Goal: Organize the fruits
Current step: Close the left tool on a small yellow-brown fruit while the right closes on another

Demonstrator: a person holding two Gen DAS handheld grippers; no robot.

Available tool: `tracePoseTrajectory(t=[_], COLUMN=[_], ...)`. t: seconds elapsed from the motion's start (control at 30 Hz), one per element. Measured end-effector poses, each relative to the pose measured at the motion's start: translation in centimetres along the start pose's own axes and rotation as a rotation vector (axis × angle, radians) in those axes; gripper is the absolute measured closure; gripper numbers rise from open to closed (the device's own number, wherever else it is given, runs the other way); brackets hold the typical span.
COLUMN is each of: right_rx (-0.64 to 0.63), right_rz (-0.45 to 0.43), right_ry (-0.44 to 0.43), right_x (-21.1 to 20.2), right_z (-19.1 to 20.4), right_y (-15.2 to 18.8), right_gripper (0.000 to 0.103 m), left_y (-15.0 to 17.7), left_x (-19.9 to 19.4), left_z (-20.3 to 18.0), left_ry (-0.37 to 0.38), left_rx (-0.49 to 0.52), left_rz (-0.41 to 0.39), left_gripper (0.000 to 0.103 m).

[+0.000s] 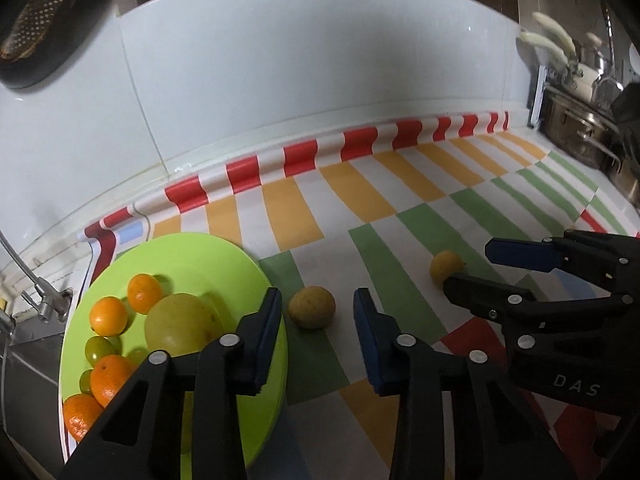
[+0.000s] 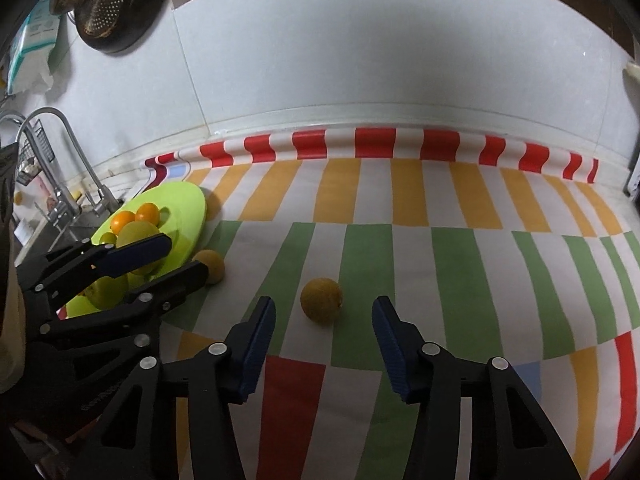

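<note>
Two small yellow-brown fruits lie loose on the striped cloth [image 2: 400, 208]. The near fruit [image 1: 312, 306] sits just beside the green plate [image 1: 192, 252]; the far fruit [image 2: 322, 300] lies farther out on a green stripe. Both look firm, round and light, with a dull rind that should give some grip, though they will likely roll if nudged. I'd take each across its middle. The left gripper [image 1: 318, 328] hangs spread with the near fruit just ahead of its blue pads, not touching. The right gripper [image 2: 324, 344] is likewise released, the far fruit just ahead of its tips. The plate already holds oranges [image 1: 108, 316], green grapes [image 1: 98, 349] and a big pale fruit [image 1: 182, 324]. The only legible writing is "DAS" on the right gripper's body.
</note>
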State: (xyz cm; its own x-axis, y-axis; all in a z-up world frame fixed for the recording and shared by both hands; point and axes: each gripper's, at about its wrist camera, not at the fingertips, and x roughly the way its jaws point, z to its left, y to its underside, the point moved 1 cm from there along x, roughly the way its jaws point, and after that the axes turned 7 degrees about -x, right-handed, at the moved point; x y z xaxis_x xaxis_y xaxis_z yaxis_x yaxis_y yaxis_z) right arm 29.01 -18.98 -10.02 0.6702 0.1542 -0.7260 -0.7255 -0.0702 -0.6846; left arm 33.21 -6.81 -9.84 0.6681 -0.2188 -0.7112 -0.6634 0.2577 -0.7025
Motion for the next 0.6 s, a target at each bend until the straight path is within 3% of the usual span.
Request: tracePoseTrajectory(t=[0.27, 0.6], right_rx=[0.023, 0.033], right_rz=[0.019, 0.043], right_ry=[-0.024, -0.031], right_x=[1.3, 2.6], right_z=[-0.3, -0.3], right_y=[0.0, 0.0], right_gripper=[0.057, 0.071], left_y=[-0.1, -0.7], left_x=[1.4, 2.0], left_z=[-0.3, -0.4], left_ry=[-0.015, -0.04], left_rx=[0.018, 0.037], left_rz=[0.036, 0.035], left_gripper=[0.073, 0.073])
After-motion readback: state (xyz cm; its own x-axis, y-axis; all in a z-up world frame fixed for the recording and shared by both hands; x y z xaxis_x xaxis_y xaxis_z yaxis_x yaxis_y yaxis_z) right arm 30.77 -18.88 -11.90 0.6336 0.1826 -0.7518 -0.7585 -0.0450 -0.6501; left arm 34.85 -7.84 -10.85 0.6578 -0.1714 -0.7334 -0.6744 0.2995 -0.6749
